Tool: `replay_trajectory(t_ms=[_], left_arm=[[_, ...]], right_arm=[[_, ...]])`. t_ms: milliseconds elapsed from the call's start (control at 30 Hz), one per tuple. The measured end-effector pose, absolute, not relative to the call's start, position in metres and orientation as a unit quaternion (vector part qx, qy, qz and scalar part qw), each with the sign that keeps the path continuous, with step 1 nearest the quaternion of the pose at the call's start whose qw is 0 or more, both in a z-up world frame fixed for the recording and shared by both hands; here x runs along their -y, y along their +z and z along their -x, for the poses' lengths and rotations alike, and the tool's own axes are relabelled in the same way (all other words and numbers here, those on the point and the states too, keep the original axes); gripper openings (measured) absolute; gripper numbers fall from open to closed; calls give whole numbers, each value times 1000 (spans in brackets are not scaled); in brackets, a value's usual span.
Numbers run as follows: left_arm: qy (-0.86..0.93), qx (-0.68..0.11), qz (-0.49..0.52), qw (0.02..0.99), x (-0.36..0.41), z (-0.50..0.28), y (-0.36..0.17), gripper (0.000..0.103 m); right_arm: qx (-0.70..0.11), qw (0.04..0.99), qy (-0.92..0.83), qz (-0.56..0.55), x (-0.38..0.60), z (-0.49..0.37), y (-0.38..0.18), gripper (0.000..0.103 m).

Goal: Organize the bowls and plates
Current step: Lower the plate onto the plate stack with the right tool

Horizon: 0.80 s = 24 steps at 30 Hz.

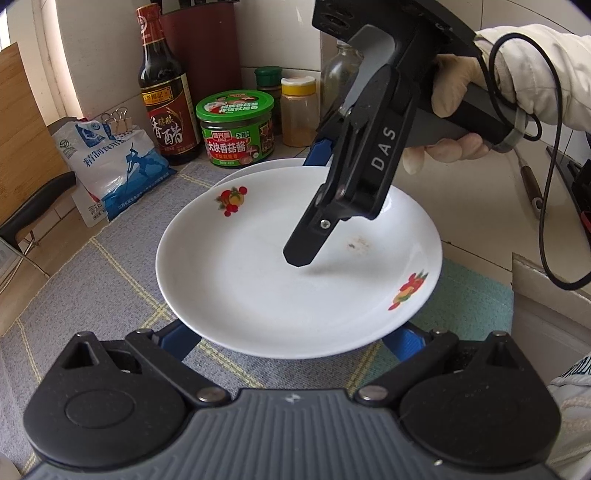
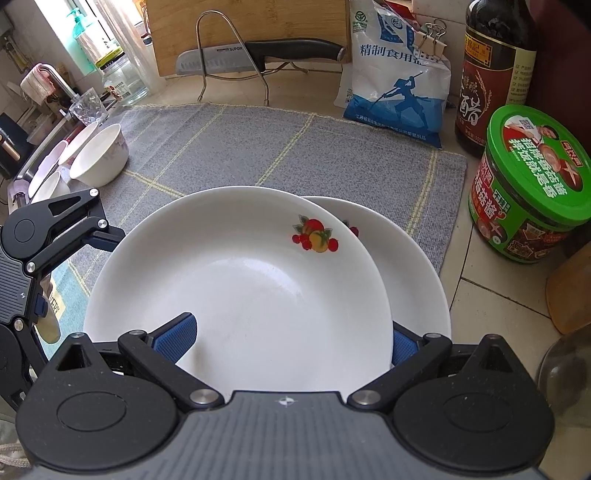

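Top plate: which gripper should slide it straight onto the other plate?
Right, probably. The right gripper straddles the top plate's rim, one pad inside. The left gripper is open, its fingers going under the near rim.

1. This is a home kitchen, seen along a tiled counter (image 2: 476, 291) with a grey checked mat (image 2: 258, 147) spread on it.
2. Cooking supplies stand against the wall: a dark vinegar bottle (image 1: 162, 96), a green-lidded sauce jar (image 1: 236, 127), spice jars (image 1: 298, 110) and a bag of salt (image 2: 395, 81).
3. A kitchen knife (image 2: 258, 55) rests on a wire rack in front of a wooden cutting board (image 2: 243, 18).
4. A tap (image 2: 55, 79) and sink sit at the far left, with white bowls (image 2: 99, 155) just beside them.
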<state>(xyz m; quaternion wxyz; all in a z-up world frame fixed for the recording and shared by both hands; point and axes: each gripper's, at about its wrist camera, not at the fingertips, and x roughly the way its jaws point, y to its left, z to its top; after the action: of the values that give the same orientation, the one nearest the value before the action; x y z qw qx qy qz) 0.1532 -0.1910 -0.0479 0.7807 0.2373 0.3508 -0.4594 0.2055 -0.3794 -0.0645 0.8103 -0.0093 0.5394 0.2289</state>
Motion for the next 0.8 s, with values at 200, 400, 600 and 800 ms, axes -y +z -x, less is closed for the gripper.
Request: replay_trajectory(t_ms=[200, 400, 600, 800], left_arm=[[-465, -342, -247, 778, 191, -153, -47, 102], [-467, -339, -247, 779, 192, -153, -48, 102], [-467, -337, -246, 780, 191, -156, -49, 101], [-466, -333, -251, 780, 193, -155, -51, 102]], right_arm=[[-544, 810, 216, 14, 382, -199, -66, 103], [-548, 812, 200, 15, 386, -192, -67, 103], [-546, 816, 188, 15, 390, -184, -62, 103], [-543, 820, 180, 18, 389, -175, -56, 103]])
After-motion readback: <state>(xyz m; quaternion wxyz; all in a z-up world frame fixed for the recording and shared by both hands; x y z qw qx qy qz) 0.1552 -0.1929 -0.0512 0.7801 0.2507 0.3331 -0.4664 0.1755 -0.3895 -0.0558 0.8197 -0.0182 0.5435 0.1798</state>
